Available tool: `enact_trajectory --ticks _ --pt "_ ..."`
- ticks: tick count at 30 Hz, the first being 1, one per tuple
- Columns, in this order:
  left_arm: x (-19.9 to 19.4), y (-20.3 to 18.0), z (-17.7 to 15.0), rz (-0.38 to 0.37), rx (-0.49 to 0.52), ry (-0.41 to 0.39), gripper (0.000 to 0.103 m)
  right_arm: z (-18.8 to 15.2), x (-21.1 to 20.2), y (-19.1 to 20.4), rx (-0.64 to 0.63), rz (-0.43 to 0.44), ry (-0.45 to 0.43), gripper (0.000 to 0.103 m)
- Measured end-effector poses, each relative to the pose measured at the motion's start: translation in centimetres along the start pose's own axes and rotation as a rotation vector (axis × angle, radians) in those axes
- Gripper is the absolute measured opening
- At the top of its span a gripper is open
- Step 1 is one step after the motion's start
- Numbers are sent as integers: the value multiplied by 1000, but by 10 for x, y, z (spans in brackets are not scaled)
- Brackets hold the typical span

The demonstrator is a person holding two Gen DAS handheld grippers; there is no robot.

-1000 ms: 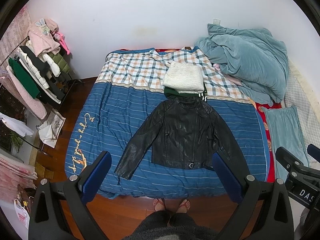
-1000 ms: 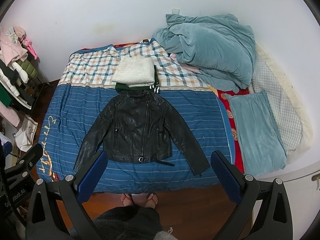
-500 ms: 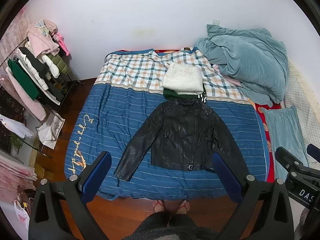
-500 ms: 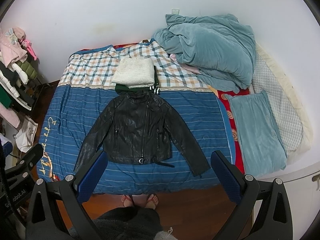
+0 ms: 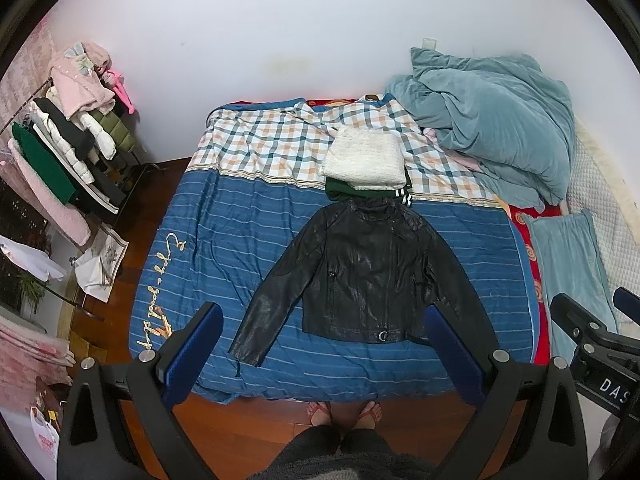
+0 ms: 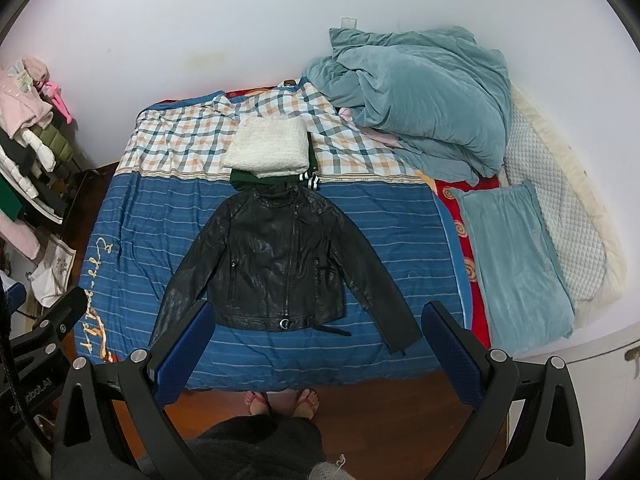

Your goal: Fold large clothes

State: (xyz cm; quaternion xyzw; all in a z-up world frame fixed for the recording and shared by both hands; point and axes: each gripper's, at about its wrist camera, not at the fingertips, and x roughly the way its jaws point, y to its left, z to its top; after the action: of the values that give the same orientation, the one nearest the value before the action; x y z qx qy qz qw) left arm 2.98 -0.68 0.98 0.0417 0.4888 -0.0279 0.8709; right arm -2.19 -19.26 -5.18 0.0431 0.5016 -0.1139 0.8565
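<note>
A black leather jacket [image 5: 368, 272] lies flat and face up on the blue striped bedspread [image 5: 224, 240], sleeves spread out to both sides. It also shows in the right wrist view [image 6: 280, 264]. Behind its collar sits a stack of folded clothes: a white fluffy one [image 5: 364, 158] on a dark green one [image 5: 340, 192]. My left gripper [image 5: 324, 354] is open and empty, held high above the near bed edge. My right gripper [image 6: 316, 350] is open and empty at the same height.
A crumpled teal duvet [image 5: 492, 128] and a teal pillow [image 5: 568, 264] lie at the bed's right. A clothes rack [image 5: 60, 148] stands at the left. The person's feet [image 5: 344, 414] stand on the wooden floor at the bed's foot.
Both grippers have drifted slightly back and up, so the bed sits a little higher in view. The jacket has not moved.
</note>
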Motion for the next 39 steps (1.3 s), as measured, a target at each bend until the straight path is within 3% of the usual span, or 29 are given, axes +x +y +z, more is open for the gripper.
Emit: enact_trajectory --ticks 4,7,10,13,15,17,21,25,30,34,36,39 --pt "7 -1 3 7 8 -9 103 6 7 -1 17 8 11 103" --pt "26 4 7 44 23 -57 103 8 22 -15 80 61 4 103" --pt "58 6 12 89 36 -100 103 1 49 -40 195 61 16 103" --pt "100 3 11 130 67 -105 103 -16 93 -85 369 -1 37 103" --pt "130 -2 7 155 90 -77 103 -35 132 -117 484 -46 78 103" --pt "166 -12 4 182 106 -28 103 -61 179 -149 605 -33 128 103" --pt "244 -38 -8 204 118 82 103 -122 293 -201 862 97 268 102" --pt "322 -68 -20 274 151 172 103 -183 427 -227 1079 223 385 100" --pt "420 -97 -41 339 152 297 103 -262 542 -236 1367 274 490 92" --pt "477 -114 -59 340 134 398 103 -309 593 -250 1553 261 463 92" --pt "500 -125 -67 327 139 435 103 -327 610 -261 1646 265 398 91" --pt "520 -143 -75 306 163 446 103 -334 615 -275 1730 228 312 76"
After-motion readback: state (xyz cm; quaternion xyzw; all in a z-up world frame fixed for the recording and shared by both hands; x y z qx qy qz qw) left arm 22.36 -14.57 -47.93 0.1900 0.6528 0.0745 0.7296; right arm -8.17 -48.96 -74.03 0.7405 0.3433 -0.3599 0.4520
